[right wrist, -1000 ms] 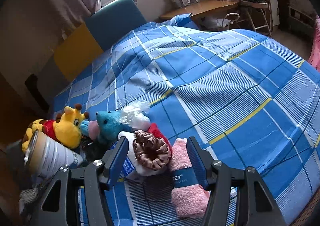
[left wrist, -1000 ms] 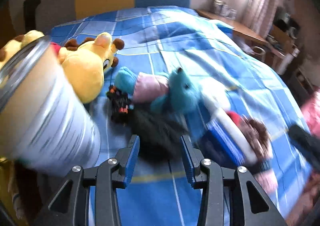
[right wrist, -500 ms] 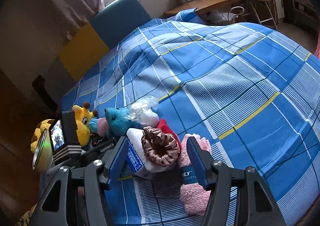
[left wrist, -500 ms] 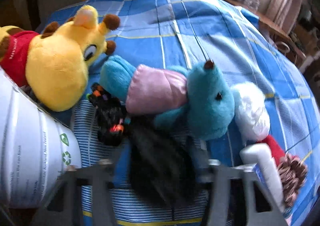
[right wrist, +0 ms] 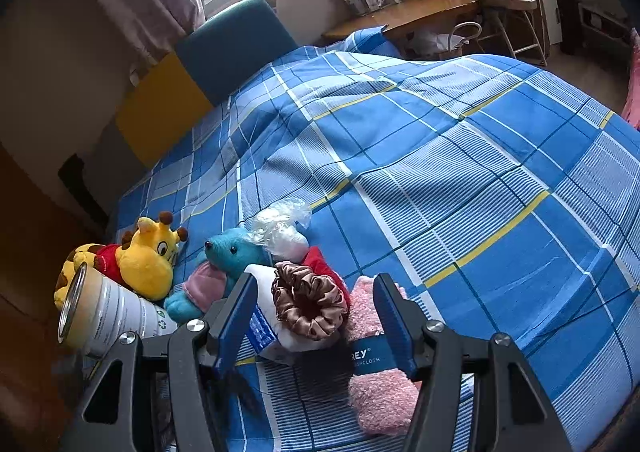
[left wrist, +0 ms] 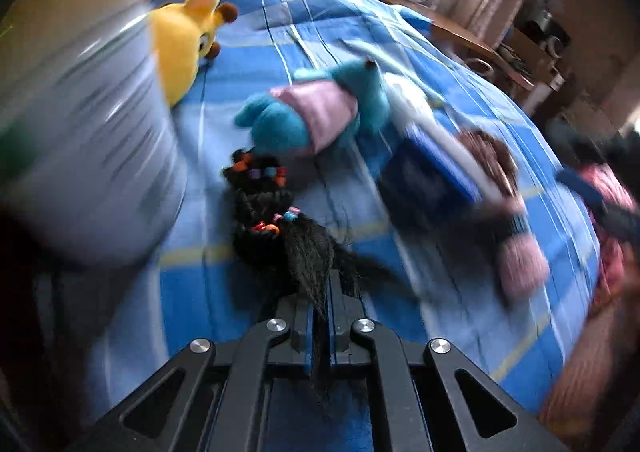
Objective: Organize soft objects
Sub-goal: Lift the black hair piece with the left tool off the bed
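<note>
Black hairpiece: a black hairpiece [left wrist: 276, 228] with small coloured bands lies on the bed [left wrist: 320, 12], centre of the left wrist view, its loose strands running down into the left gripper [left wrist: 320, 316].
Left jaws: clenched on those strands; the hair runs between the two pads and hangs below them.
Tin: a tall metal tin [left wrist: 76, 124] stands at the left of the same view, just beside the hairpiece, mouth open at the upper left of the frame; much blurred.
Neighbours: a teal plush [left wrist: 304, 120] in a pink top lies just above the hairpiece; a yellow giraffe plush [left wrist: 184, 48] lies further up, against the tin.
Right gripper: the right gripper [right wrist: 312, 312] hovers at the lower centre of its view, jaws released and about half apart, framing a brown scrunchie [right wrist: 308, 300] that rests on a white packet [right wrist: 264, 316]. Whether the pads touch anything I cannot tell; nothing looks pinched.
Pink cloth: a fluffy pink cloth [right wrist: 380, 392] with a blue band lies under the right-hand finger.
Step in hand: the pick-up of the hairpiece, grip just made, probably bound for the tin.
Next move: lift until the trailing hair clears the bed, then carry it left over the tin's mouth before letting go.
Risk: only thin strands are held, so the bundle may slip or drag along the bed.
</note>
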{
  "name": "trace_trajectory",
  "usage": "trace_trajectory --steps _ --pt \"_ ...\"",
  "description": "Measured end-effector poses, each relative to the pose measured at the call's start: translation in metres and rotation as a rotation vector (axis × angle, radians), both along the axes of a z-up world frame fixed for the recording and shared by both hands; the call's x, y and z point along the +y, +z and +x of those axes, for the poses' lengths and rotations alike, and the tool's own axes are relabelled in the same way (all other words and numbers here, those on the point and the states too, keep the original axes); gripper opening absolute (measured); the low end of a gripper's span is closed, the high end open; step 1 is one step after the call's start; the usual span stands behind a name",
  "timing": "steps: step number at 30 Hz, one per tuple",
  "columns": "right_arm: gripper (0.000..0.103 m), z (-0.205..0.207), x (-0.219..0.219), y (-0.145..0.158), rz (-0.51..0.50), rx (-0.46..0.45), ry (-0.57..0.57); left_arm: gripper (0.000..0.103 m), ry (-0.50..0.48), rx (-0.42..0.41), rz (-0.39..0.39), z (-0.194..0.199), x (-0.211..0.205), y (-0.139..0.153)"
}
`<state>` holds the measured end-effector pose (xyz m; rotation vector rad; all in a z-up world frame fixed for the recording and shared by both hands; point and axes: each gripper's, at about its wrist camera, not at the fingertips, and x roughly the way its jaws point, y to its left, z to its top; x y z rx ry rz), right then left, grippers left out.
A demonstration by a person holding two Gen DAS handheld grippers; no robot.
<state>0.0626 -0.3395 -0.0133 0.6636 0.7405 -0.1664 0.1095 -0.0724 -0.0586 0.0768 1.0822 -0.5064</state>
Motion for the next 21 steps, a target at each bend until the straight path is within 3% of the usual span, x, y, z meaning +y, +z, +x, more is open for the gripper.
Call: trace_trajectory --steps 5,10,12,17,21 --pt "0.061 0.002 0.005 0.000 -0.024 0.010 0.014 0.005 -0.050 -0.001 -0.015 -0.045 0.032 0.003" --pt "0.061 0.005 0.012 -0.001 -0.046 0.028 0.035 0.009 -0.001 0.040 -0.034 -0.054 0.049 -0.008" --pt "0.061 0.006 0.013 -0.001 -0.058 0.034 0.038 0.013 0.031 0.056 -0.062 -0.051 0.054 -0.008" --pt "0.061 0.006 0.009 -0.005 -0.047 0.049 0.017 0.039 0.073 0.018 -0.079 -0.041 0.052 0.001" --pt "0.061 0.002 -0.001 -0.008 -0.009 0.049 -0.025 0.048 0.117 0.016 -0.072 -0.030 0.050 0.000"
